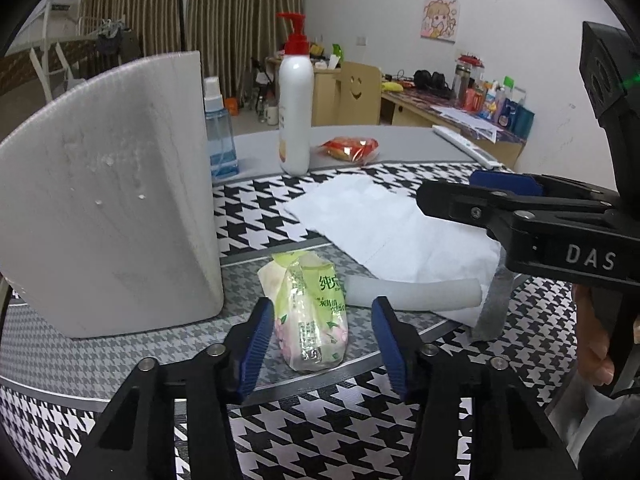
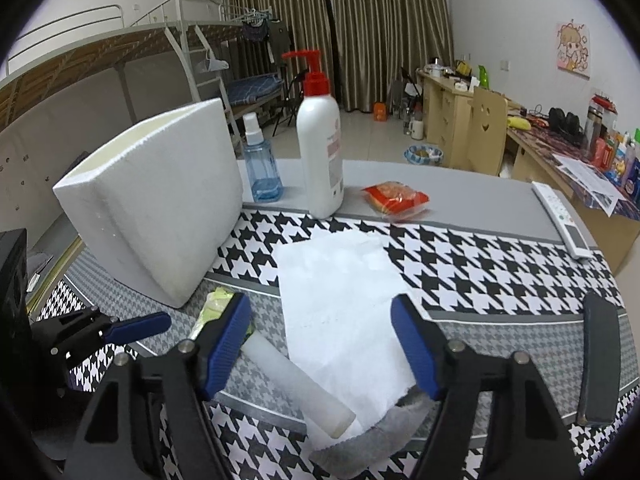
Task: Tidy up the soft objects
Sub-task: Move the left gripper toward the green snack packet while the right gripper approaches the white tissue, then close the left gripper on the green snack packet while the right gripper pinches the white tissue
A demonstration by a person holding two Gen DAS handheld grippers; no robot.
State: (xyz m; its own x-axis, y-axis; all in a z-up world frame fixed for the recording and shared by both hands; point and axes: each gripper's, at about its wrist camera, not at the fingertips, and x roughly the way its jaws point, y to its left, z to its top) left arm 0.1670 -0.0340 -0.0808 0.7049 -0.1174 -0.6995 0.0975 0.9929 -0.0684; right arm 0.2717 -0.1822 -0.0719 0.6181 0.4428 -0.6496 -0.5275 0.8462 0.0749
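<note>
A green and pink tissue pack [image 1: 312,312] lies on the houndstooth table, between the open jaws of my left gripper [image 1: 322,340], not gripped. A white foam tube [image 1: 412,294] lies right of it, on the edge of a white cloth [image 1: 384,224]. A grey cloth [image 1: 494,308] pokes out under the white one. My right gripper [image 2: 322,348] is open above the white cloth [image 2: 340,296] and foam tube [image 2: 300,388]; the tissue pack [image 2: 214,304] is partly hidden behind its left finger. The right gripper also shows in the left wrist view [image 1: 472,196].
A white foam box [image 1: 108,200] stands open-topped at the left. Behind are a blue spray bottle [image 2: 260,168], a white pump bottle [image 2: 320,144], a red snack packet [image 2: 396,198] and a remote [image 2: 560,220]. A dark flat bar [image 2: 600,360] lies at the right.
</note>
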